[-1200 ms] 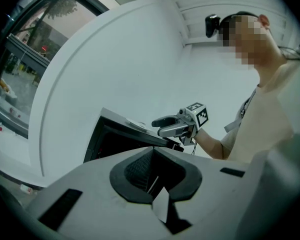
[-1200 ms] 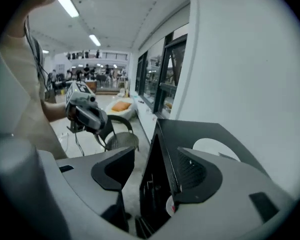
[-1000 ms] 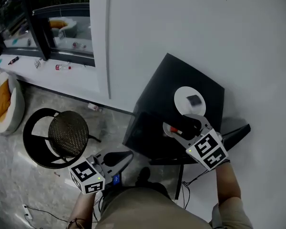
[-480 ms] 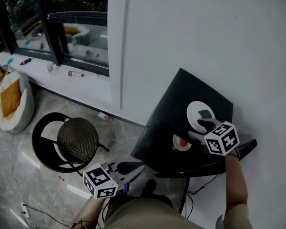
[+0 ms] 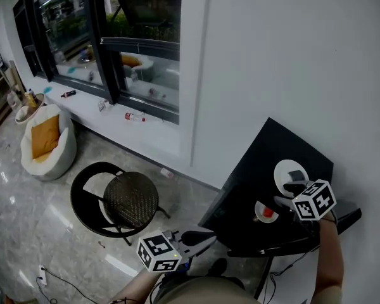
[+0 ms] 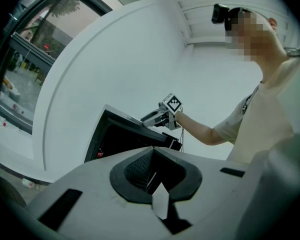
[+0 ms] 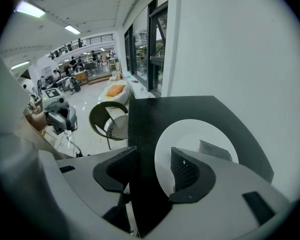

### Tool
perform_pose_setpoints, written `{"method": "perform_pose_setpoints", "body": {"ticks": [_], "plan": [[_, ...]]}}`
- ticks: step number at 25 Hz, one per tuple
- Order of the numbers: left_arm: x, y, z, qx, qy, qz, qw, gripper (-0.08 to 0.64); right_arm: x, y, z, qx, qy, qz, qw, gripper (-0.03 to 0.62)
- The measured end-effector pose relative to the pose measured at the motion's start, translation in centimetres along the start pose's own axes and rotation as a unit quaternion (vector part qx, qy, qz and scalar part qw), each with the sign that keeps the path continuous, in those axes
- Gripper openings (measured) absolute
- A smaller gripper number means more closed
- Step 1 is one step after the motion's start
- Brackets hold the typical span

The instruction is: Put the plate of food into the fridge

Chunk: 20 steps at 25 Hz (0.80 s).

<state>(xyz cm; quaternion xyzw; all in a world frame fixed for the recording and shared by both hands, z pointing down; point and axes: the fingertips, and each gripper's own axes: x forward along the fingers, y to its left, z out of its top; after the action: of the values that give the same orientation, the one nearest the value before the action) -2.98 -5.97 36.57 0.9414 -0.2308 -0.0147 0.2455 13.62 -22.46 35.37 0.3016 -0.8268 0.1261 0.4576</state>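
A white plate (image 5: 290, 172) with a grey piece of food (image 5: 296, 175) lies on top of the black fridge (image 5: 266, 163) at the right. My right gripper (image 5: 288, 194) stands open at the plate's near rim. In the right gripper view one jaw hangs over the plate (image 7: 195, 134) and the other over the black top; the food (image 7: 216, 149) lies beyond. A small white dish with something red (image 5: 265, 212) shows at the fridge's front. My left gripper (image 5: 199, 237) is shut and empty, held low in front of the fridge (image 6: 117, 134).
A round black wicker stool (image 5: 130, 199) stands on the floor left of the fridge. A beige cushioned seat (image 5: 47, 141) sits by the window, and small bottles (image 5: 134, 116) lie on the sill. The white wall runs close behind the fridge.
My right gripper has moved from over the small dish with the red thing to the white plate's near rim. The head view has swung, showing more window. The left gripper has stayed put.
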Motion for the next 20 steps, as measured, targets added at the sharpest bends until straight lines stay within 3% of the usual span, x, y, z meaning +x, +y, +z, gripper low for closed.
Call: {"method": "perform_pose_setpoints", "body": {"ticks": [4, 7, 11, 13, 20], "plan": [[-0.2, -1.2, -0.5, 0.001, 0.003, -0.005, 1.0, 0.011, -1.2, 0.1, -1.0, 0.005, 0.007, -0.003, 1.0, 0.225], [-1.3, -1.1, 0.3, 0.018, -0.004, 0.005, 0.9998, 0.011, -1.1, 0.3, 0.4, -0.013, -0.003, 0.003, 1.0, 0.218], [-1.3, -0.9, 0.5, 0.012, -0.005, 0.012, 0.9998, 0.011, -0.5, 0.5, 0.9, -0.026, 0.005, 0.012, 1.0, 0.171], [-0.5, -1.3, 0.1, 0.004, 0.002, 0.004, 1.0, 0.011, -0.8, 0.4, 0.3, -0.028, 0.013, 0.01, 0.999, 0.117], [1.5, -2.3, 0.4, 0.01, 0.014, -0.029, 0.9994, 0.011, -1.5, 1.1, -0.6, -0.053, 0.022, 0.0, 0.998, 0.116]]}}
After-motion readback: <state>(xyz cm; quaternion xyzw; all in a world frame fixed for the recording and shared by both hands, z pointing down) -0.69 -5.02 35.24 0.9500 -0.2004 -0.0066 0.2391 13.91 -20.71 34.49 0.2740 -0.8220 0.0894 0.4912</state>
